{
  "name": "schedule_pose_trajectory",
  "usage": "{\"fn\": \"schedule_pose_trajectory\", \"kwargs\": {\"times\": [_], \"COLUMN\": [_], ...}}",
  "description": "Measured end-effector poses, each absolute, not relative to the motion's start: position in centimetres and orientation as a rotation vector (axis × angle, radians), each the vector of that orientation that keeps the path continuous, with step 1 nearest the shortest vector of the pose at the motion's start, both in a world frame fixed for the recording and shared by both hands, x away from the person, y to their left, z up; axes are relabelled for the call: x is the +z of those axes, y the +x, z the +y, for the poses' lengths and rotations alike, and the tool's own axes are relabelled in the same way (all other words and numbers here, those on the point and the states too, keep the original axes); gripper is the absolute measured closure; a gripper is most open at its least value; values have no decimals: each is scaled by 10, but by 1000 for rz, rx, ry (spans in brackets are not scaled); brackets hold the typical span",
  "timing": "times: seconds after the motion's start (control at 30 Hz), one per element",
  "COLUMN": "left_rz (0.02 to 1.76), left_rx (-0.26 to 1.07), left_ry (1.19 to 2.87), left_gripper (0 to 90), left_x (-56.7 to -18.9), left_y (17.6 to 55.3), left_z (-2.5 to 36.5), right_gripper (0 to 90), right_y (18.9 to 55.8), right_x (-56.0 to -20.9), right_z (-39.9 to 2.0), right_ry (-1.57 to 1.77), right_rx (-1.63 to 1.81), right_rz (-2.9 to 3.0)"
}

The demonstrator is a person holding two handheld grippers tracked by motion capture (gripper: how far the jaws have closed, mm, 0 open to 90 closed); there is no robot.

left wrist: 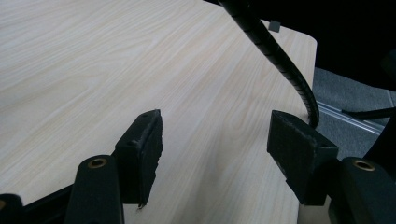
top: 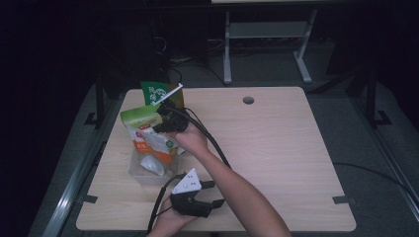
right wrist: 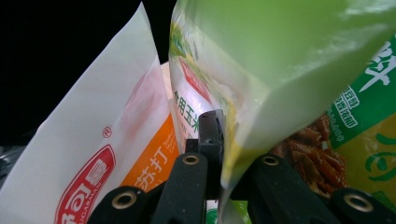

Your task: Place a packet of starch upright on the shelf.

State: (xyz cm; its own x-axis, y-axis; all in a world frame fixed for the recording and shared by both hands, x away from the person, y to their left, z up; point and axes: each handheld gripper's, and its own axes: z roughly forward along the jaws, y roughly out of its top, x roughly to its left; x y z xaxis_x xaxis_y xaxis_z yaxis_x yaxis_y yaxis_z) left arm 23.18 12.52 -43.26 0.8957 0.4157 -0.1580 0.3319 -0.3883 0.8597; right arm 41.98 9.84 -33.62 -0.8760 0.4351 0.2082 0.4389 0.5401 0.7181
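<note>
The right gripper (right wrist: pixel 219 154) has its fingers clamped on the edge of a green-topped snack bag (right wrist: pixel 280 60), pinching only a thin strip of film near the bag's side seam. In the high view that bag (top: pixel 141 118) hangs over a clear plastic bin (top: pixel 136 173) at the left of the desk (top: pixel 276 148), pressed among other packets. The hold looks narrow, so I judge the slippery film could slide out of the fingers if the bag is pushed down hard or catches on a neighbour.

Just beside it stands a white and orange packet (right wrist: pixel 116 154), leaning against the held bag; it could be shoved over or crumpled as the green-topped bag goes in. On the other side, a dark green packet (right wrist: pixel 364 126) with reddish snack sticks printed on it crowds close, leaving little room. In the high view that dark green packet (top: pixel 160 94) rises behind the bin, with a white stick-like thing (top: pixel 170 92) slanting across it; what it is I cannot tell. A white rounded object (top: pixel 152 165) already lies in the bin and may block the bag from settling.

The left gripper (top: pixel 195 197) rests near the front edge of the desk, fingers (left wrist: pixel 140 154) spread apart and holding nothing, bare wood between them. It is not steadying the light bin, which might slide or tip. The right gripper's cable (left wrist: pixel 280 60) trails across the desk and could snag.
</note>
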Motion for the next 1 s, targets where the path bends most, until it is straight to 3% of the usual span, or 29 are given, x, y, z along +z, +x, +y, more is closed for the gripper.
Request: {"fn": "schedule_pose_trajectory", "kwargs": {"times": [0.3,0.4,0.77,1.0], "left_rz": [532,530,522,527], "left_rx": [99,100,102,104], "left_ry": [2013,2011,2013,2005], "left_gripper": [351,351,352,352], "left_x": [-431,-432,-430,-430], "left_y": [232,232,231,230], "left_z": [126,125,125,125], "right_gripper": [783,887,899,898], "right_y": [427,426,418,416], "right_x": [-325,-325,-318,-333], "right_z": [106,111,100,93], "right_ry": [-710,-683,-846,-915], "right_rx": [-1183,-1082,-1277,-1378], "right_rz": [-2795,-2830,-2705,-2617]}}
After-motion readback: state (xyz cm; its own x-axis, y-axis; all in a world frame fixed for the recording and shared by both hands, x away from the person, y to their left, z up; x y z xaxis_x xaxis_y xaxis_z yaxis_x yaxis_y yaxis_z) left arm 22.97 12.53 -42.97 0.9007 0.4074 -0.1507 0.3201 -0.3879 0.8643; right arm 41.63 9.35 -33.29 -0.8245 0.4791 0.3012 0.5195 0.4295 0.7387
